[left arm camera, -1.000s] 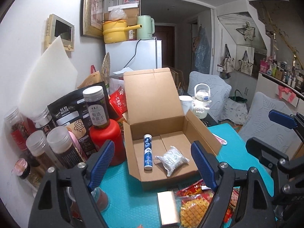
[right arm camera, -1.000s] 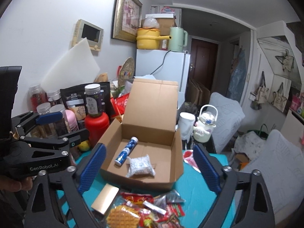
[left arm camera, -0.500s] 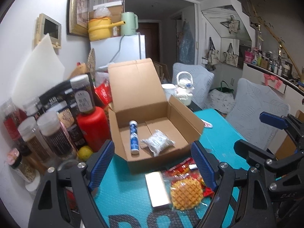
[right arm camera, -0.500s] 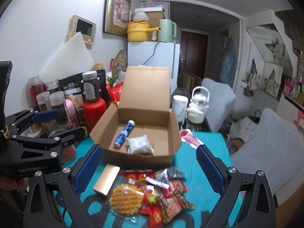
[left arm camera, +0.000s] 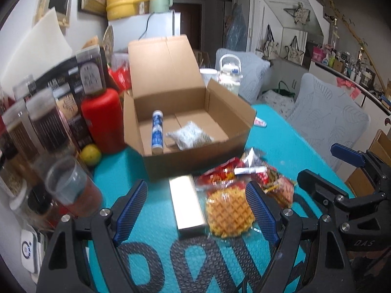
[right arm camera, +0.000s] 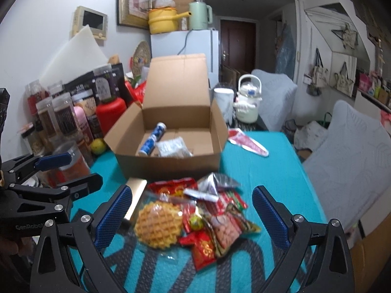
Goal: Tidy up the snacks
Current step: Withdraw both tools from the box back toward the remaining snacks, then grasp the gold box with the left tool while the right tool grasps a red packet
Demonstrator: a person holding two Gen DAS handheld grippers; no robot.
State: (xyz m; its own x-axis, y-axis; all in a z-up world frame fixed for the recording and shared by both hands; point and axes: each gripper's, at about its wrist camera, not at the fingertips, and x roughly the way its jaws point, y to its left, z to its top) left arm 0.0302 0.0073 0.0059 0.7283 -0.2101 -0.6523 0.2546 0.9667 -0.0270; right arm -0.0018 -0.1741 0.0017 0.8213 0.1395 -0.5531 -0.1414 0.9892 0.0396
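Snack pile (right arm camera: pixel 195 210) on teal mat, below both wide-open, empty hand-held grippers (left arm camera: pixel 196 211) (right arm camera: pixel 191 216); waffle nearest.

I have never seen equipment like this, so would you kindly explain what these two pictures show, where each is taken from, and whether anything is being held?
There is no robot arm here. A person holds a two-finger gripper in each hand, and each gripper carries a wide-angle camera looking forward along its blue-padded fingers. One picture comes from the left gripper, the other from the right gripper; each also catches the other gripper at its edge.

Both look down on a teal table mat. On it stands an open cardboard box containing a blue-and-white tube and a small clear packet. In front lies a pile of snacks: a wrapped waffle, red packets and a gold bar-shaped box. Jars and bottles crowd the left side.

Both grippers are open and hold nothing.
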